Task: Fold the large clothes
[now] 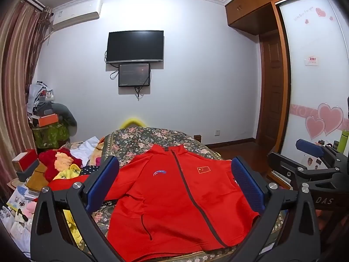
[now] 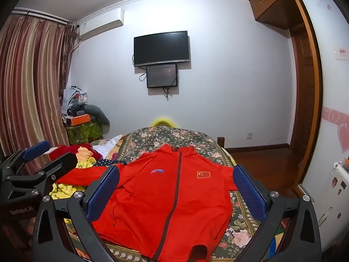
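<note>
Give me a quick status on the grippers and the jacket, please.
Left gripper open, right gripper open, both empty. Red zip-front jacket flat, unfolded, on floral bedspread. Nothing on it.

White wall [image 1: 196, 87] with television [image 1: 135, 46], striped curtains [image 1: 15, 76], wooden wardrobe [image 1: 246, 11].

Jacket [image 1: 174, 196] flat on bed [image 1: 141, 137], clothes pile [image 1: 63, 163] to its left, television [image 1: 135, 45] on wall behind.

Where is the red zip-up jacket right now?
The red zip-up fabric jacket lies spread front-up on the floral bedspread, in the middle of both wrist views, with a pile of red and yellow clothes to its left.
</note>
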